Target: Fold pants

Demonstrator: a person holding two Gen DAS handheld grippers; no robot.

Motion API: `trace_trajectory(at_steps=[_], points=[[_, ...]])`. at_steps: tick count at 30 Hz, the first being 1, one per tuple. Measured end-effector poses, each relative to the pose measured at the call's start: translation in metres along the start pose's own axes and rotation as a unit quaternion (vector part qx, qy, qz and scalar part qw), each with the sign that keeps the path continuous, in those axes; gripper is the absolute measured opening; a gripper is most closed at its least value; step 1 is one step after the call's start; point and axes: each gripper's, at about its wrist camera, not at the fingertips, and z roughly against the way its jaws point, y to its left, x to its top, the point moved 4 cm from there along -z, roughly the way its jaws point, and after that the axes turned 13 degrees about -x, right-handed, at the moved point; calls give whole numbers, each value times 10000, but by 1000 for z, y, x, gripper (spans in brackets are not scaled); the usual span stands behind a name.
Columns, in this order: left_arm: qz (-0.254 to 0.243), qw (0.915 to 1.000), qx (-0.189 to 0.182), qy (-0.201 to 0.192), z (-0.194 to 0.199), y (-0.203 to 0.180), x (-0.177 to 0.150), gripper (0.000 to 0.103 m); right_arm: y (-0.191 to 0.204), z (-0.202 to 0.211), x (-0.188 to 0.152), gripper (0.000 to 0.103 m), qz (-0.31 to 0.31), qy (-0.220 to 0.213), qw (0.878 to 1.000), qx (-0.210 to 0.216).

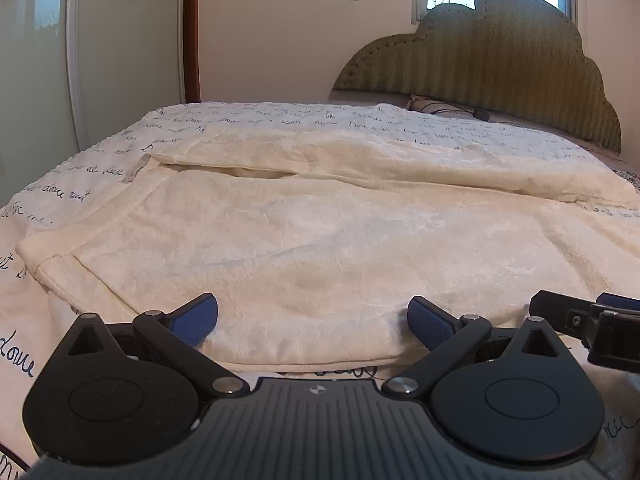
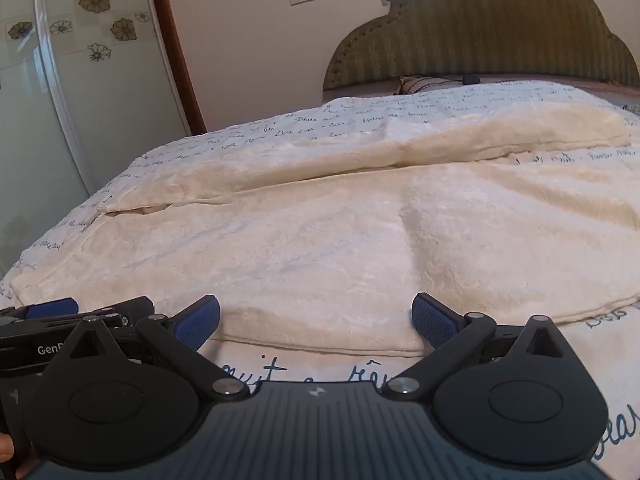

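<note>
Cream fleece pants (image 1: pixel 320 240) lie spread flat on the bed, the waistband at the left and the two legs running off to the right; the right wrist view shows the same pants (image 2: pixel 340 240). My left gripper (image 1: pixel 312 320) is open just above the near hem, its blue pads wide apart with only flat cloth between them. My right gripper (image 2: pixel 316 322) is open too, hovering over the near edge of the near leg. Each gripper shows in the other's view: the right one (image 1: pixel 592 320) at the right edge, the left one (image 2: pixel 64 316) at the left edge.
The bed cover (image 1: pixel 80 176) is white with dark handwriting print. A green padded headboard (image 1: pixel 500 64) stands at the far right, with a pillow (image 1: pixel 436 104) below it. A glass wardrobe door (image 1: pixel 36 80) rises at the left. Part of a hand (image 2: pixel 6 446) shows at the lower left.
</note>
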Motion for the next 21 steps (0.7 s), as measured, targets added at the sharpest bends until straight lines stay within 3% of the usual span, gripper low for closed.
trace_trajectory(at_steps=[6, 13, 21], points=[[-53, 9999, 58, 88, -4, 0, -1, 103, -4, -5, -1, 103, -142, 111, 9998, 88], [-86, 9999, 85, 118, -6, 0, -2, 103, 7, -8, -4, 103, 277, 190, 9992, -221], [-90, 9999, 88, 116, -6, 0, -3, 103, 3, -9, -3, 103, 140, 206, 9996, -106]])
